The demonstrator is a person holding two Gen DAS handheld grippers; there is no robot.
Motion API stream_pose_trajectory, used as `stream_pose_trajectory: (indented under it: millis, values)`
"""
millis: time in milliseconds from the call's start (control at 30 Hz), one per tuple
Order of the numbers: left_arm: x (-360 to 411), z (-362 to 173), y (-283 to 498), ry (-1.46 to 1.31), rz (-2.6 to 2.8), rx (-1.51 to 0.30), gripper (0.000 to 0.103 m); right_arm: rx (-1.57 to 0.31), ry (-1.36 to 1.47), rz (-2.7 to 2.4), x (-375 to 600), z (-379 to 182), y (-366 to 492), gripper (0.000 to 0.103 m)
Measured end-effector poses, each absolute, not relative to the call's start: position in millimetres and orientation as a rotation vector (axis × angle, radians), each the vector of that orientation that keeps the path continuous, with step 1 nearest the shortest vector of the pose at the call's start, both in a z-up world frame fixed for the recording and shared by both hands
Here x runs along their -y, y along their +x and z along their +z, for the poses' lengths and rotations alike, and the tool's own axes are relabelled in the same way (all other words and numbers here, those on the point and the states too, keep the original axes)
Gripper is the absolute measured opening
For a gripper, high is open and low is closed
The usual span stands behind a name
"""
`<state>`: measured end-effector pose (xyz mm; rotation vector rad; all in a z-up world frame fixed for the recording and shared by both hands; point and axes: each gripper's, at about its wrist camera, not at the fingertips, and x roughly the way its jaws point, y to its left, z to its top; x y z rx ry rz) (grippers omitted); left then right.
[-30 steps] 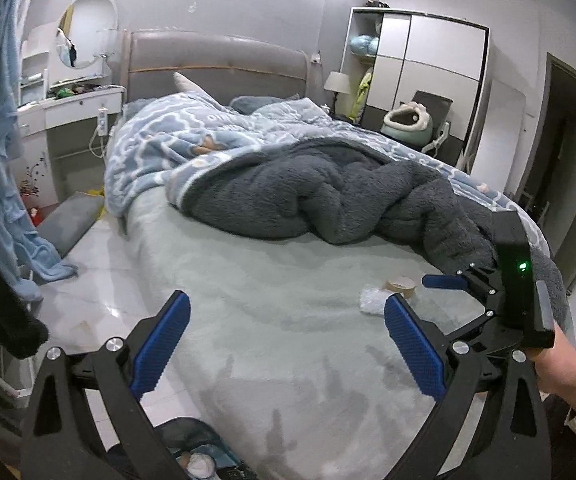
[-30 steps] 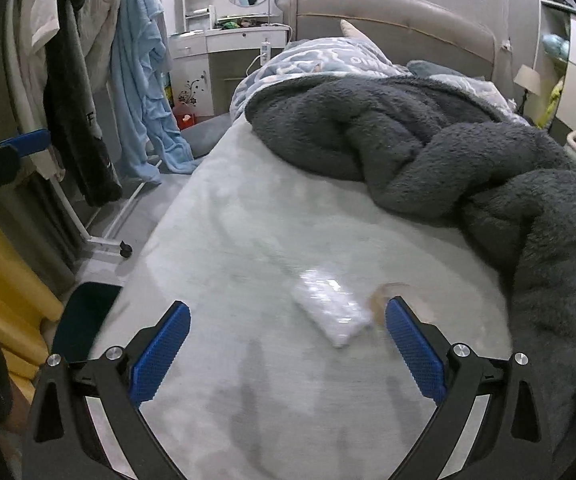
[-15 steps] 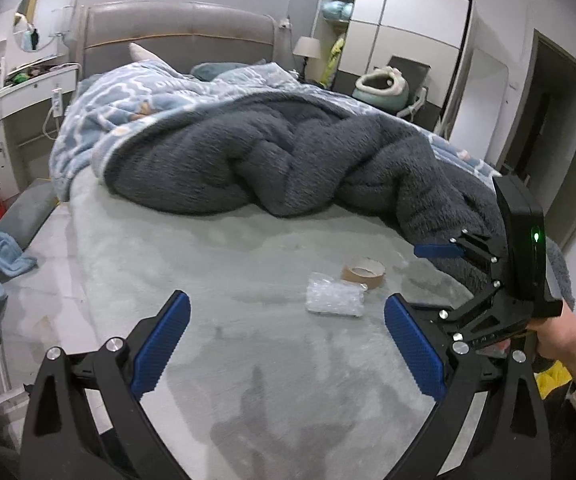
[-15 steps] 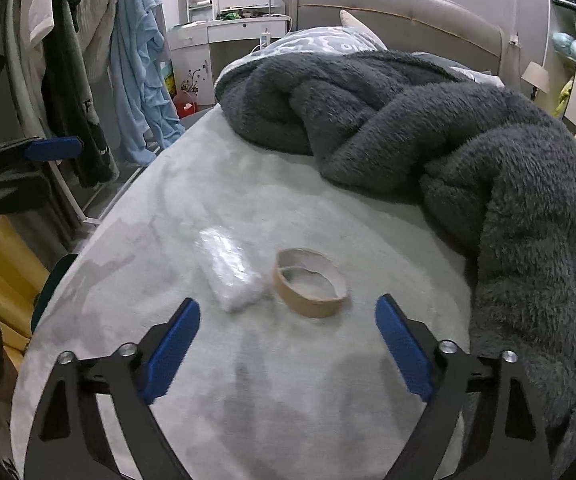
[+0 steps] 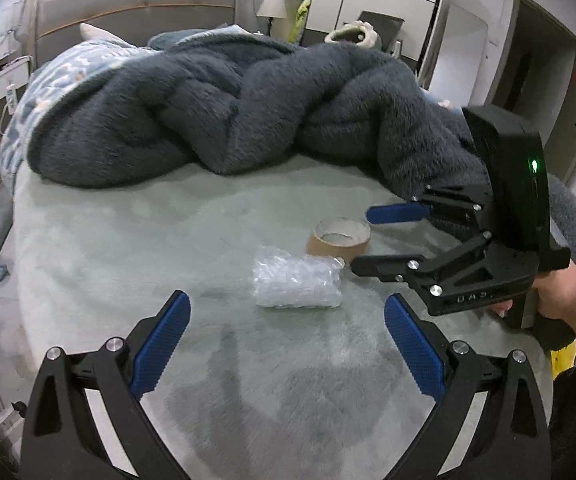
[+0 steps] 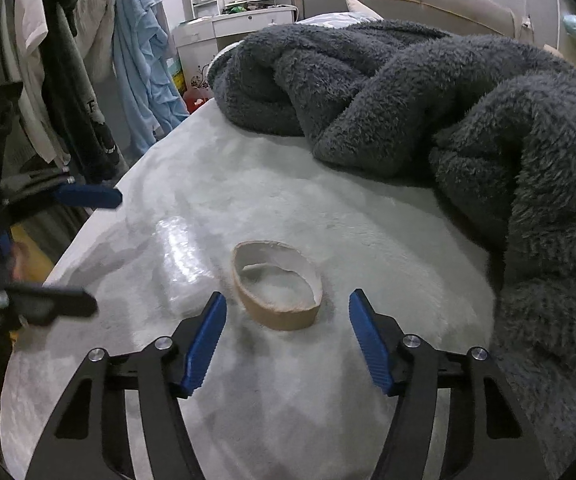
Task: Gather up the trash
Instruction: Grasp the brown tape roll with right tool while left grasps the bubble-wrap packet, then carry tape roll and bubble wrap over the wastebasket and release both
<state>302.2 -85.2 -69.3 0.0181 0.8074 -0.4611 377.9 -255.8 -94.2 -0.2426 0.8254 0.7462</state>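
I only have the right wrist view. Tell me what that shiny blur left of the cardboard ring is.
Observer: From the left wrist view it is a clear bubble-wrap bundle, lying flat on the bed sheet beside the tape core.
Operator: Say where my own gripper sits.
Observer: The right gripper is open, one finger beyond the tape core and one on the near side.
Operator: Report the left gripper.
Observer: The left gripper is open, lined up in front of the bubble-wrap bundle without touching it.
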Motion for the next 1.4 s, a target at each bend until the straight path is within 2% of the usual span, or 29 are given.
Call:
stream_pose_trajectory:
  millis: [433, 533, 700, 1033, 1400]
  values:
    - [101, -94, 326, 0.021, -0.494, -0.845, 0.097, -0.860, -0.166, 0.850, 256, -105, 391, 0.051]
    - [103, -96, 330, 0.019, -0.502, -0.857, 0.084, -0.866, -0.158, 0.871, 254, -106, 393, 0.047]
    - [104, -103, 333, 0.017, -0.499, -0.883, 0.065, -0.867, -0.131, 0.866, 255, -105, 398, 0.046]
    - [92, -96, 319, -0.023, -0.459, -0.872, 0.062, -0.862, -0.132, 0.789, 249, -95, 379, 0.046]
    - [81, -58, 280, -0.009, -0.347, -0.832, 0.061, -0.873, -0.130, 0.682, 236, -71, 332, 0.046]
